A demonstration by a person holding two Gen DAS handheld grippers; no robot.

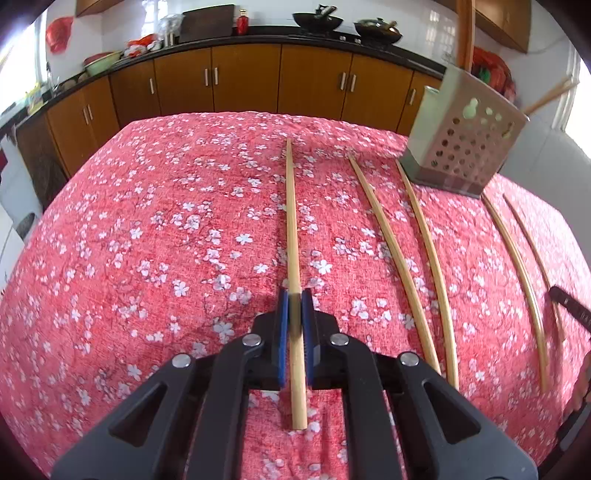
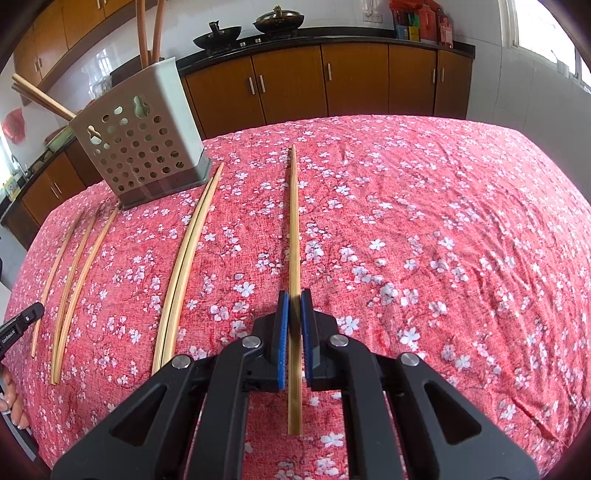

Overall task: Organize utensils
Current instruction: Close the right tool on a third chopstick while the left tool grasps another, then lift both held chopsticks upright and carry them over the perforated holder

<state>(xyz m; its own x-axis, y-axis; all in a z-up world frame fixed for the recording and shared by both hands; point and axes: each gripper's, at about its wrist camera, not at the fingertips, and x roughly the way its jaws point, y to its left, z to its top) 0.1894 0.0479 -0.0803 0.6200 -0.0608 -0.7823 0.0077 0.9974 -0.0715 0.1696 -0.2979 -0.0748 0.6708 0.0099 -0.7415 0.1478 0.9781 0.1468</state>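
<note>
Bamboo chopsticks lie in a row on a red floral tablecloth. My left gripper [image 1: 295, 295] is shut on one chopstick [image 1: 291, 221], its blue pads pressed on both sides. My right gripper [image 2: 294, 295] is shut on another chopstick [image 2: 294, 221] the same way. Both chopsticks lie flat along the cloth. A perforated beige utensil holder [image 1: 465, 140] stands at the far side with several chopsticks standing in it; it also shows in the right wrist view [image 2: 140, 147]. Several loose chopsticks [image 1: 395, 258] lie between the grippers; they also show in the right wrist view [image 2: 184, 258].
Wooden kitchen cabinets [image 1: 258, 81] with a dark counter run behind the table, with woks [image 1: 317, 20] on the stove. The tablecloth [image 2: 443, 258] stretches bare to the right of my right gripper. The other gripper's tip shows at the frame edge [image 2: 22, 321].
</note>
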